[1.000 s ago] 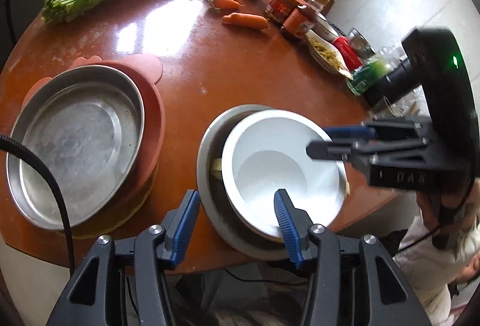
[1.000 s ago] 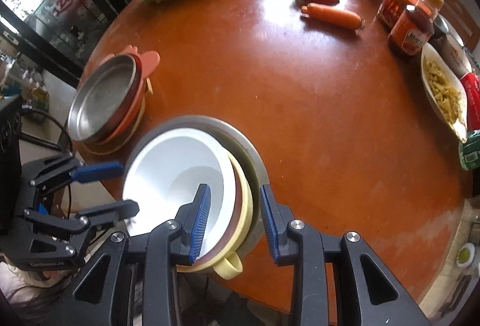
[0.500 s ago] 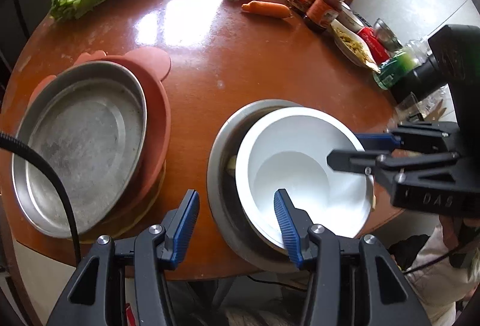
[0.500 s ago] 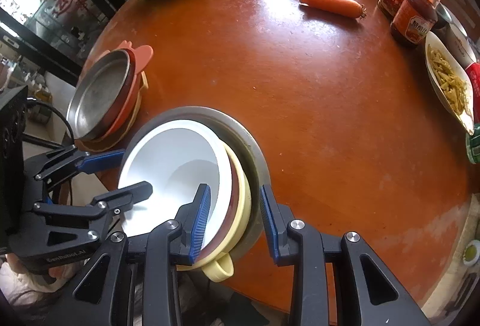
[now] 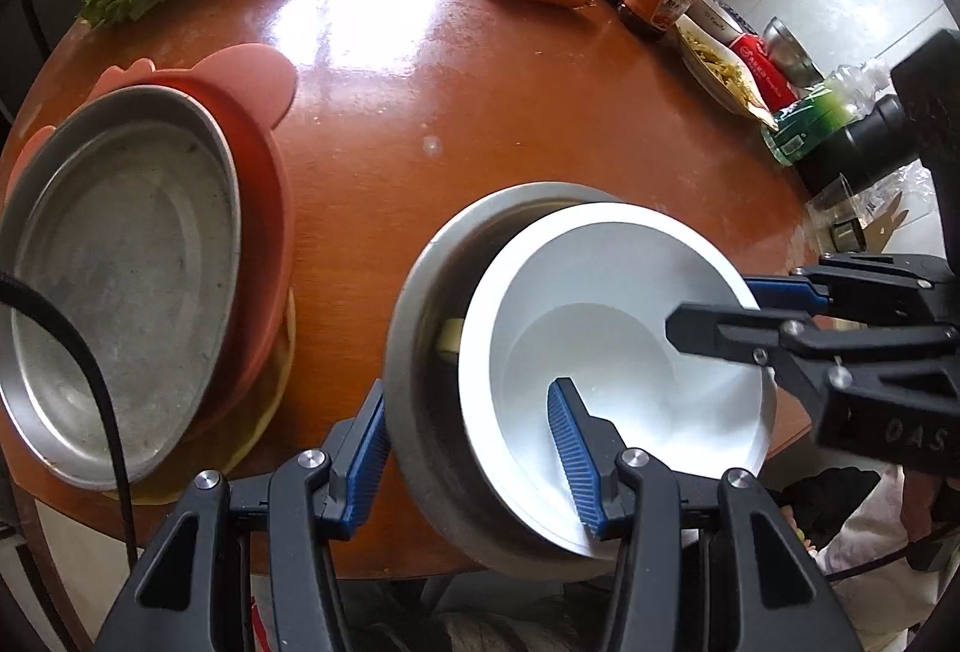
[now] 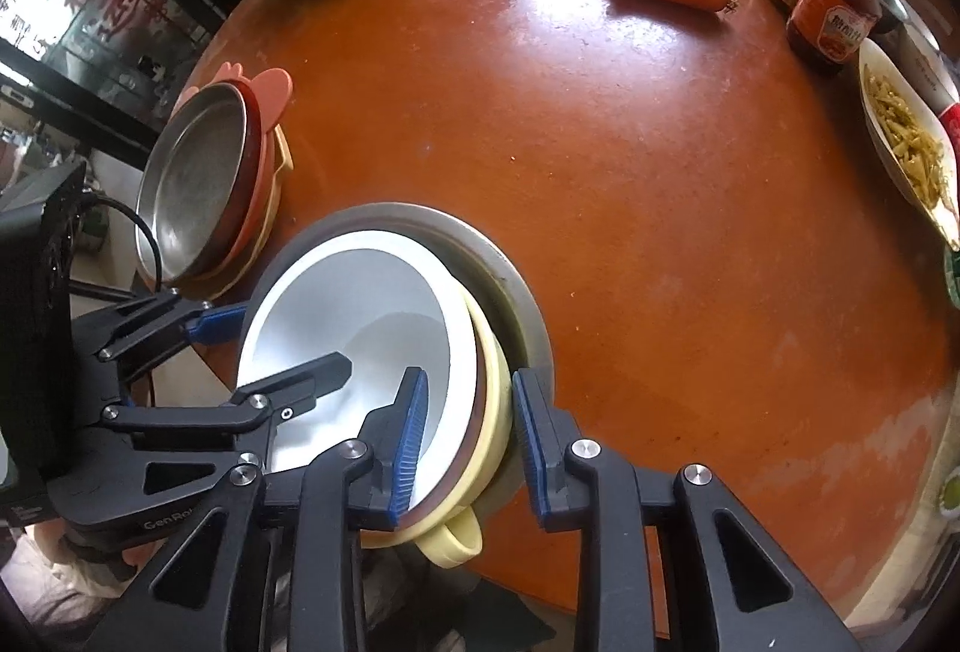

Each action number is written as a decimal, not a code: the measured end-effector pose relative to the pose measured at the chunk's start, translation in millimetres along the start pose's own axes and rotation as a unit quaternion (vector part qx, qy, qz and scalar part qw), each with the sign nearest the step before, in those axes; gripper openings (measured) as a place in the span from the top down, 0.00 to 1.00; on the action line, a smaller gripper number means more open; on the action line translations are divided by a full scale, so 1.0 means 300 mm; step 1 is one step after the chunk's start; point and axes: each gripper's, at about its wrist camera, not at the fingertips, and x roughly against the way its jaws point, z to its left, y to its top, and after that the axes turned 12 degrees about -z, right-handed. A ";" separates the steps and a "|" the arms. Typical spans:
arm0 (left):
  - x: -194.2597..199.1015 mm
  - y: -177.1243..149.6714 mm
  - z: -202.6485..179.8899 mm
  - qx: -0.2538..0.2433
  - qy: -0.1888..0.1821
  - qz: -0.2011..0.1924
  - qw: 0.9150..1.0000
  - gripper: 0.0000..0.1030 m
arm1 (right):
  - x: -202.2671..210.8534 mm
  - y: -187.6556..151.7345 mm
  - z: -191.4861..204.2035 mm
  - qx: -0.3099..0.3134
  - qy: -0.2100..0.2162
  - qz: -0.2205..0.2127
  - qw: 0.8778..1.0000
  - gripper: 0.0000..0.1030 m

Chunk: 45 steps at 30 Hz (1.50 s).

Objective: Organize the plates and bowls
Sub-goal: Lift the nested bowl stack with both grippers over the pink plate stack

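Left wrist view shows the left gripper point(image 5: 474, 448) with fingers wide over the steel bowl point(image 5: 420, 352) rim, not grasping; the right gripper point(image 6: 465, 430) likewise straddles the stack. Next, probably squeeze and lift together.

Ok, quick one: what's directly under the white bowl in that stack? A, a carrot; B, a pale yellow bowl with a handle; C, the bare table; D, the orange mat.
B: the white bowl nests inside a pale yellow bowl, whose looped handle sticks out toward the camera.
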 end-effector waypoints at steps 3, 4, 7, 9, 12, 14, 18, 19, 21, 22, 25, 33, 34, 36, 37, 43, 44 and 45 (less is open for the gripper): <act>0.000 0.000 -0.009 -0.009 0.003 0.002 1.000 0.50 | 0.001 0.001 -0.009 -0.003 0.002 0.000 1.000 0.77; 0.000 0.000 -0.008 -0.010 0.007 0.002 1.000 0.50 | 0.004 -0.001 -0.005 0.004 0.000 -0.001 1.000 0.78; -0.002 0.001 -0.009 -0.012 0.010 0.003 1.000 0.50 | 0.006 0.007 0.005 0.017 -0.018 -0.002 1.000 0.74; -0.004 -0.001 -0.013 -0.013 0.010 0.005 1.000 0.50 | 0.006 0.012 0.018 0.039 -0.063 0.001 0.997 0.56; -0.011 -0.002 -0.020 -0.020 0.014 0.010 1.000 0.50 | 0.008 0.014 0.023 0.050 -0.083 0.003 0.995 0.47; -0.014 -0.001 -0.019 -0.016 0.012 0.010 1.000 0.50 | 0.000 0.017 0.005 0.031 -0.067 0.007 0.997 0.47; -0.015 0.001 -0.015 -0.013 0.007 0.009 1.000 0.50 | -0.030 0.024 -0.044 -0.006 -0.037 0.019 0.999 0.47; -0.016 0.001 -0.015 -0.013 0.006 0.009 1.000 0.50 | -0.037 0.025 -0.050 -0.011 -0.032 0.022 0.999 0.47; -0.015 0.001 -0.012 -0.015 0.008 0.010 1.000 0.50 | -0.050 0.026 -0.068 -0.025 -0.015 0.027 0.999 0.47; -0.016 0.002 -0.012 -0.015 0.010 0.011 1.000 0.50 | -0.050 0.021 -0.066 -0.027 -0.011 0.027 0.999 0.47; -0.019 0.008 -0.009 -0.008 0.007 0.010 1.000 0.50 | -0.076 0.014 -0.070 -0.034 0.009 0.039 0.999 0.47; -0.019 0.007 -0.009 -0.006 0.008 0.007 1.000 0.50 | -0.090 -0.011 -0.098 -0.064 0.036 0.042 0.996 0.62; -0.020 0.007 -0.008 -0.004 0.007 0.007 1.000 0.50 | -0.084 -0.017 -0.099 -0.063 0.035 0.041 0.997 0.63; -0.019 0.006 -0.011 -0.007 0.007 0.005 1.000 0.50 | -0.074 -0.026 -0.102 -0.063 0.033 0.037 0.997 0.64; -0.017 0.006 -0.013 -0.009 0.007 0.003 1.000 0.50 | -0.071 -0.027 -0.102 -0.063 0.032 0.036 0.997 0.64; -0.005 0.008 -0.015 -0.008 0.003 0.000 1.000 0.50 | -0.047 -0.035 -0.115 -0.070 0.028 0.029 0.997 0.67; -0.003 0.009 -0.016 -0.008 0.003 -0.001 1.000 0.50 | -0.040 -0.037 -0.119 -0.073 0.028 0.027 0.997 0.67; 0.000 0.010 -0.017 -0.008 0.005 -0.003 1.000 0.50 | -0.034 -0.038 -0.116 -0.073 0.027 0.025 0.997 0.68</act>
